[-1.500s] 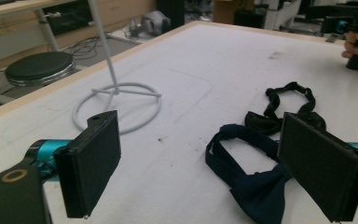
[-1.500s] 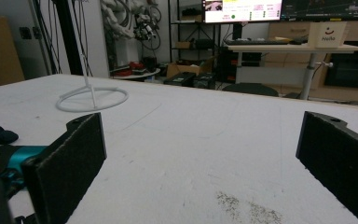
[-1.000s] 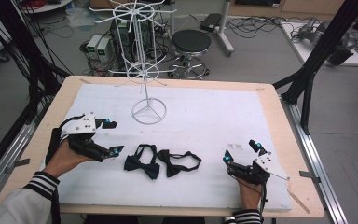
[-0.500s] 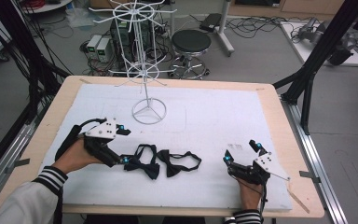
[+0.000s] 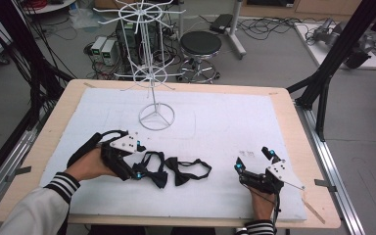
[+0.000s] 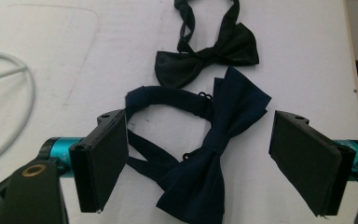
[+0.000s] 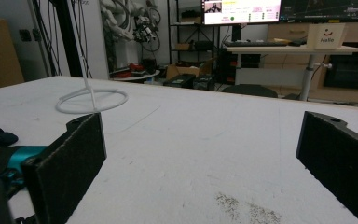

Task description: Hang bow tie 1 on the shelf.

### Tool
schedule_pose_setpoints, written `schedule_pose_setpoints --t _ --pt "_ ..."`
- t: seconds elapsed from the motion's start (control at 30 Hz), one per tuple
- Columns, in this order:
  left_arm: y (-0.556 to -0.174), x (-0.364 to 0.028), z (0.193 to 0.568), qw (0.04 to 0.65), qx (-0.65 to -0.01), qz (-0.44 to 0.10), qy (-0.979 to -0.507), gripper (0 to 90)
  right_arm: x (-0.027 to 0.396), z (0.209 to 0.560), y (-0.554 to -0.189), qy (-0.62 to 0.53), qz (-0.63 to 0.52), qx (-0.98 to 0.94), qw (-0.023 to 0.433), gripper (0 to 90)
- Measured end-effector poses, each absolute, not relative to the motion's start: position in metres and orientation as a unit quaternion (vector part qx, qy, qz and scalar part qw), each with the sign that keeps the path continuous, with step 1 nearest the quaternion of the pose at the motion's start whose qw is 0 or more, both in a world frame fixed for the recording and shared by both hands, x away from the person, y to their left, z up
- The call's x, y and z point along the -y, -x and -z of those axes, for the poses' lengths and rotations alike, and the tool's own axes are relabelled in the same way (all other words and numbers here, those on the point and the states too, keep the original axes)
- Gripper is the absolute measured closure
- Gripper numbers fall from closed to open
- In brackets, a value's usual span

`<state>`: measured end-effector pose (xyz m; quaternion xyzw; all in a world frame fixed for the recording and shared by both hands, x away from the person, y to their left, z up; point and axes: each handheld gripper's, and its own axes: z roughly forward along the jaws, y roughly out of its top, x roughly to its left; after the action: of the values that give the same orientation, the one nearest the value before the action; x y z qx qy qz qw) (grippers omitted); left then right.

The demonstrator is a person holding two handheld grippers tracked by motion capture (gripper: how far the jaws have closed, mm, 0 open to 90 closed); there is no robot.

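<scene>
Two bow ties lie side by side on the white mat (image 5: 225,122) near its front edge. The dark navy bow tie (image 5: 152,170) (image 6: 214,144) is on the left, with its strap looped beside it. The black bow tie (image 5: 186,170) (image 6: 214,51) lies just to its right. My left gripper (image 5: 138,159) (image 6: 209,163) is open and hovers over the navy bow tie, one jaw on either side of it. My right gripper (image 5: 255,159) (image 7: 200,163) rests open on the mat at the front right, with nothing between its jaws.
A white wire display stand (image 5: 149,73) rises from a ring base (image 5: 155,116) (image 7: 92,100) at the mat's back left. The wooden table edge (image 5: 293,127) frames the mat. A stool (image 5: 200,46) and cables sit on the floor beyond.
My left gripper has moved right, from the mat's left side to over the navy bow tie. The right gripper has stayed still.
</scene>
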<state>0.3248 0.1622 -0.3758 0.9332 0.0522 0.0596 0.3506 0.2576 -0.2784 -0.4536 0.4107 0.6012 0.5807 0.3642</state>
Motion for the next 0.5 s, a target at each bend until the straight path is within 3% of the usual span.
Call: schedule_pose_setpoints --t 0.5 --pt "-0.329 -0.142 0.396 0.288 -0.031 -0.031 -0.957 24.9 0.279 0.454 -0.258 -0.413 -0.581 -0.599 0.365 0.6"
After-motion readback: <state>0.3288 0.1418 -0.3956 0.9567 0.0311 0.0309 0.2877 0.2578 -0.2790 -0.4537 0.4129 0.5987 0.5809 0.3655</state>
